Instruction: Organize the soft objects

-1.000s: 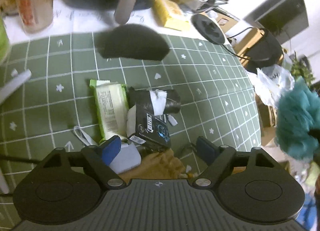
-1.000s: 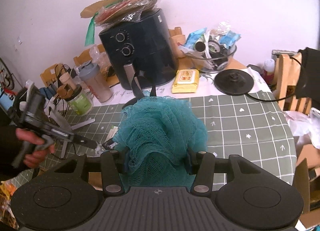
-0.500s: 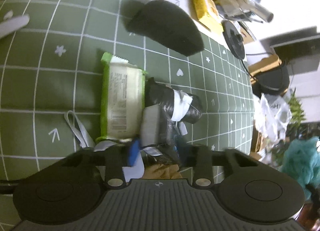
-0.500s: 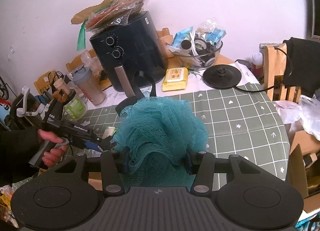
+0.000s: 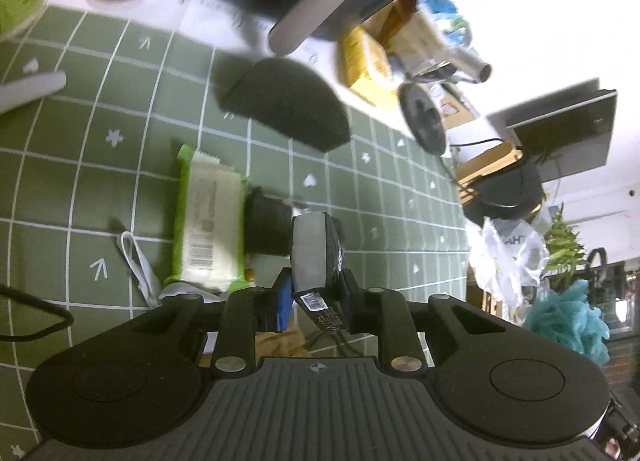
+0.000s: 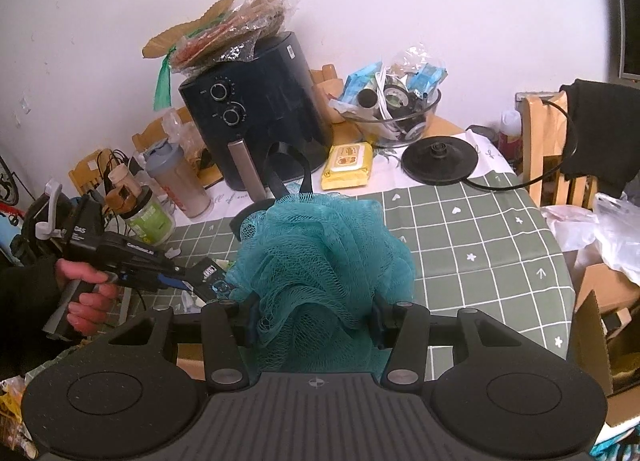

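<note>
Tools grip black packet (left), teal loofah (right).

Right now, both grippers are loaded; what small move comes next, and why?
Probably lift the left gripper straight up: it is shut on the small black packet, which stands just above the green wipes pack, while the right gripper grips the teal loofah.

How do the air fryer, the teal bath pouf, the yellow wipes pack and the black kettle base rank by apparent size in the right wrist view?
1. Teal bath pouf, though nearness to the camera inflates it.
2. Air fryer.
3. Black kettle base and yellow wipes pack: they look too alike to rank.
</note>
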The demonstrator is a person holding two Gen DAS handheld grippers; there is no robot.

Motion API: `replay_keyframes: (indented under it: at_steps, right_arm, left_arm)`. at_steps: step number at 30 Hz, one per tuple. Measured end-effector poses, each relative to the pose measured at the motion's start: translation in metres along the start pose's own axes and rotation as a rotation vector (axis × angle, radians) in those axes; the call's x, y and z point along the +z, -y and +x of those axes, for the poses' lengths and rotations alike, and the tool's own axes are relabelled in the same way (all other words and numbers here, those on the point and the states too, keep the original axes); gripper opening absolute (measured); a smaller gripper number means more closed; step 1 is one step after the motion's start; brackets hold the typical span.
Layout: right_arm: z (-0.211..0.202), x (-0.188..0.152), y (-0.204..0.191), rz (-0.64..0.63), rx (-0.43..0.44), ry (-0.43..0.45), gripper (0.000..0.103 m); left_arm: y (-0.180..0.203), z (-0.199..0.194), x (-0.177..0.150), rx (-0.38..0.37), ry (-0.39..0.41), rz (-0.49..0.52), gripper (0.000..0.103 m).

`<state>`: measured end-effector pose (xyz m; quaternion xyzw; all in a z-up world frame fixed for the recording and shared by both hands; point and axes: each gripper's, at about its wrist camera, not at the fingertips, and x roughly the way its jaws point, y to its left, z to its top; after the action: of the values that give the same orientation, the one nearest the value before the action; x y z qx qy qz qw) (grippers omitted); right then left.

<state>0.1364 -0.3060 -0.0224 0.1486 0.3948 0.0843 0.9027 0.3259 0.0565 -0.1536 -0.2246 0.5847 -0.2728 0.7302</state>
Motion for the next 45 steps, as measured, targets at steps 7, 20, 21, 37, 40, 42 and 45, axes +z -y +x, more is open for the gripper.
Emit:
replay_keyframes:
  at_steps: [7, 20, 21, 37, 40, 42, 45]
  right_arm:
    - [-0.008, 0.003, -0.003, -0.020, 0.025, 0.015, 0.052]
    - [-0.023, 0.006, -0.016, -0.069, 0.127, 0.013, 0.052]
    - [-0.023, 0.006, -0.017, -0.073, 0.136, 0.010, 0.052]
    - [-0.028, -0.015, -0.044, -0.158, 0.305, -0.083, 0.052]
    - [-0.027, -0.020, -0.050, -0.193, 0.329, -0.119, 0.052]
    - [-0.026, -0.025, -0.053, -0.218, 0.342, -0.146, 0.052]
    - [-0.023, -0.032, -0.060, -0.262, 0.360, -0.189, 0.052]
  left_arm:
    - [0.024, -0.028, -0.011, -0.010, 0.076, 0.039, 0.023]
    - [0.078, -0.082, -0.054, 0.041, 0.171, 0.143, 0.024]
    - [0.081, -0.085, -0.058, 0.049, 0.177, 0.149, 0.024]
    - [0.134, -0.127, -0.127, 0.220, 0.243, 0.241, 0.024]
    - [0.137, -0.130, -0.138, 0.256, 0.242, 0.251, 0.024]
    - [0.140, -0.130, -0.146, 0.284, 0.235, 0.257, 0.024]
    - [0.141, -0.130, -0.156, 0.312, 0.223, 0.255, 0.024]
